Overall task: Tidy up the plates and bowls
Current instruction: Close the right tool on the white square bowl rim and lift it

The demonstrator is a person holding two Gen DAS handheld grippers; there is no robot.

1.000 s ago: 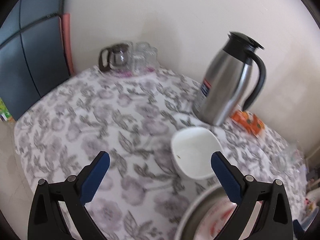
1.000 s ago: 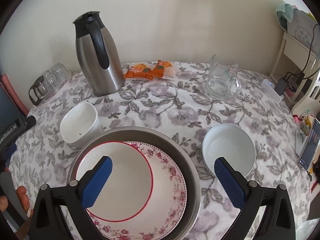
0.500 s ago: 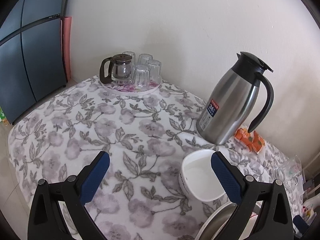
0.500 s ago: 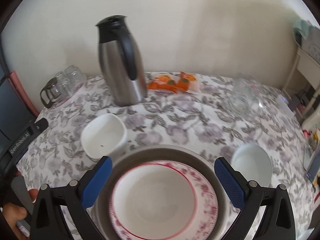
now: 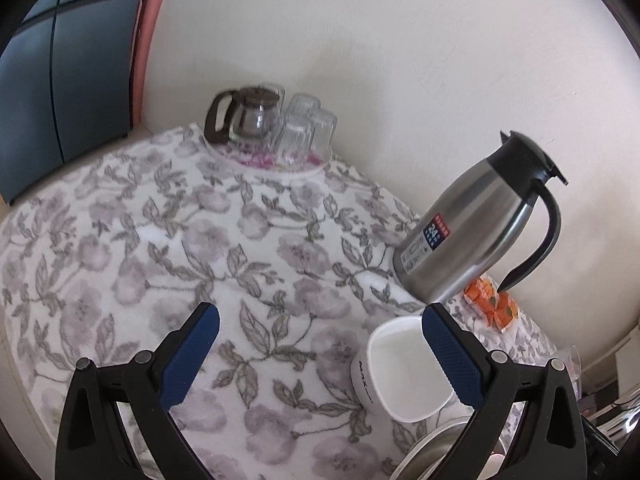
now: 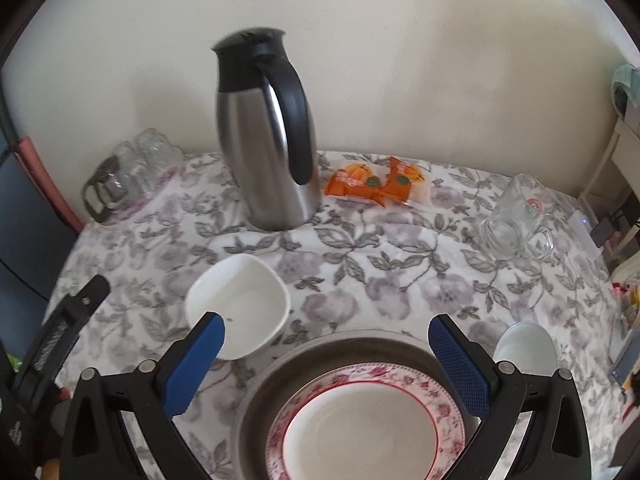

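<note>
A white squarish bowl (image 6: pixel 239 304) (image 5: pixel 404 372) sits on the floral tablecloth, left of a stack at the front. The stack is a grey metal plate (image 6: pixel 280 376) under a pink-flowered plate (image 6: pixel 436 396) and a red-rimmed white plate (image 6: pixel 356 432). A small round white bowl (image 6: pixel 524 348) stands to the right of the stack. My right gripper (image 6: pixel 326 328) is open above the stack's far edge. My left gripper (image 5: pixel 320 316) is open over the cloth, and its right finger overlaps the white squarish bowl's rim in the view. Both hold nothing.
A steel thermos jug (image 6: pixel 268 136) (image 5: pixel 476 236) stands behind the bowls. Orange snack packets (image 6: pixel 376 186), a glass mug (image 6: pixel 518 220), and a tray with a glass teapot and several glasses (image 5: pixel 276 128) line the back. The wall is close behind.
Both grippers have drawn back and tilted up, so the plates and bowls sit lower in each view. The left gripper swung left, away from the white squarish bowl. Nothing was gripped.
</note>
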